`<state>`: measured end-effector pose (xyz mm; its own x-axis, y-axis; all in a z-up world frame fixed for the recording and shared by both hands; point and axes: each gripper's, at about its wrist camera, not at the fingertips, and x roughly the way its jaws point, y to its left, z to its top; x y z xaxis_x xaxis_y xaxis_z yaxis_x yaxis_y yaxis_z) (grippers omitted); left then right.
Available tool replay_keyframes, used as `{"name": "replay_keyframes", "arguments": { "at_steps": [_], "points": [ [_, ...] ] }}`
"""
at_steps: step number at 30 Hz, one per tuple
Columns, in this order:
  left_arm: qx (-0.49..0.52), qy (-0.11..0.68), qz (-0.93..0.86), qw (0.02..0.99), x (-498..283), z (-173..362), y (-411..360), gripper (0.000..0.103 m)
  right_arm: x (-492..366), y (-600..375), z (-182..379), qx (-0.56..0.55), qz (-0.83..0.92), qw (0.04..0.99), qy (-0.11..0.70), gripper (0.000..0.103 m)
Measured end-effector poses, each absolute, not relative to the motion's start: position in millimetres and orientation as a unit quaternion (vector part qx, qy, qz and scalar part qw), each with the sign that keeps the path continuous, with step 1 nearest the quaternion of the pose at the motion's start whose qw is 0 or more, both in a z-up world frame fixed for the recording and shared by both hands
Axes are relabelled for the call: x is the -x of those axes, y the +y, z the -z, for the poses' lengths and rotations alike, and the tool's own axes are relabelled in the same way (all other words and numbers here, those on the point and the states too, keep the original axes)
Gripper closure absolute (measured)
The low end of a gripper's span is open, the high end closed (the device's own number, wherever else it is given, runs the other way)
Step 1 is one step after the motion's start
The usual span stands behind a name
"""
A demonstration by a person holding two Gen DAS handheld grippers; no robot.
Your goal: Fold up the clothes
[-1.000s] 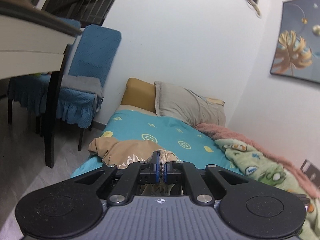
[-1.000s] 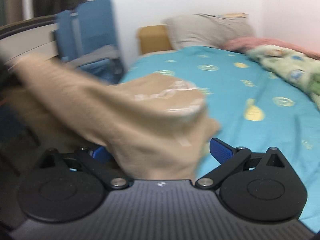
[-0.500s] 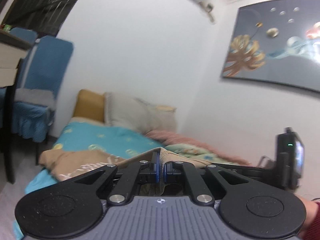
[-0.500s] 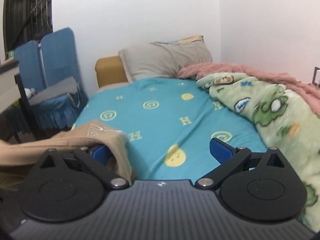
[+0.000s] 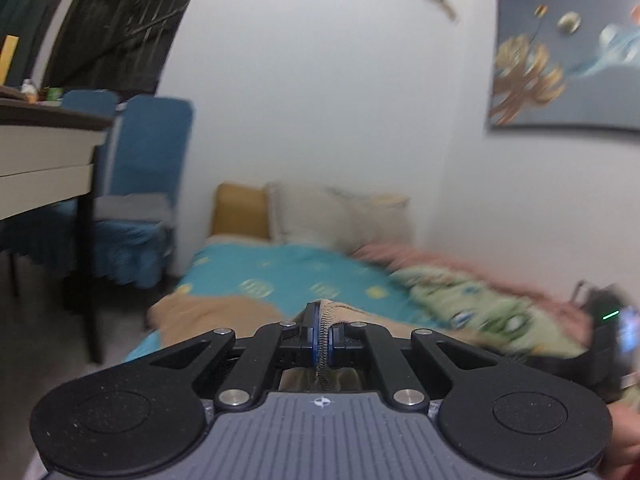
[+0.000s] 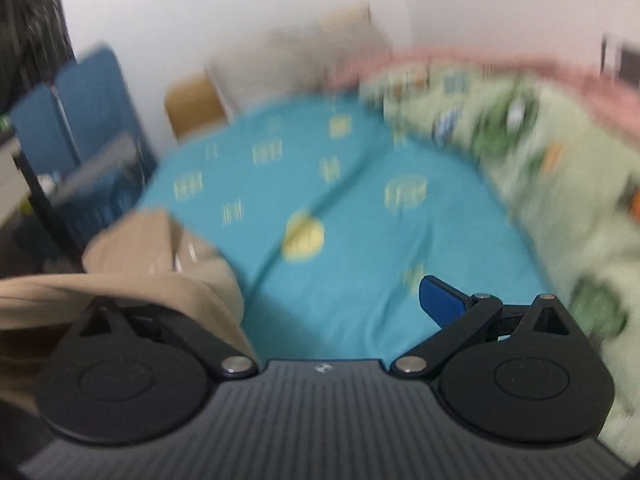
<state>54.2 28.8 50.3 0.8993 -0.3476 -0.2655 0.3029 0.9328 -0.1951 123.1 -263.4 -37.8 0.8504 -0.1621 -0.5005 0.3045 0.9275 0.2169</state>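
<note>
A tan garment (image 5: 216, 314) lies on the near left part of the teal bed sheet (image 5: 304, 276). My left gripper (image 5: 323, 334) is shut on the garment's ribbed edge, which runs between the blue pads. In the right wrist view the tan garment (image 6: 160, 264) lies at the lower left and drapes over my right gripper's left finger, which is hidden. My right gripper (image 6: 320, 304) is open over the teal sheet (image 6: 360, 208); its right blue pad (image 6: 440, 300) is bare. Both views are blurred.
A green cartoon blanket (image 6: 540, 152) and a pink blanket (image 5: 460, 260) lie along the bed's right side by the wall. Pillows (image 5: 340, 216) sit at the head. Blue-covered chairs (image 5: 148, 184) and a desk (image 5: 44, 152) stand left of the bed.
The right gripper has let the garment slide off and swung right over the sheet. The left gripper, still shut on the ribbed edge, swung right and then partly back to the left.
</note>
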Motion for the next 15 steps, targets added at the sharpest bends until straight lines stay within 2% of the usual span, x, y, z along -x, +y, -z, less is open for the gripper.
{"name": "replay_keyframes", "arguments": {
  "at_steps": [5, 6, 11, 15],
  "points": [
    [0.041, 0.235, 0.139, 0.961, -72.8, -16.6, 18.7, 0.092, -112.2, -274.5, 29.6, -0.144, 0.101, 0.967, 0.187, 0.000],
    [0.033, 0.252, 0.139, 0.957, -75.6, -8.5, 15.4, 0.087, -111.7, -277.9, 31.3, -0.150, 0.098, 0.966, 0.186, 0.000],
    [-0.004, 0.319, 0.138, 0.938, -90.9, 29.6, -5.3, 0.083, -110.7, -287.4, 37.0, -0.163, 0.101, 0.966, 0.175, 0.000],
    [-0.044, 0.362, 0.127, 0.923, -100.0, 54.4, -17.6, 0.069, -115.1, -287.9, 47.3, -0.133, 0.123, 0.967, 0.179, 0.000]
  ]
}}
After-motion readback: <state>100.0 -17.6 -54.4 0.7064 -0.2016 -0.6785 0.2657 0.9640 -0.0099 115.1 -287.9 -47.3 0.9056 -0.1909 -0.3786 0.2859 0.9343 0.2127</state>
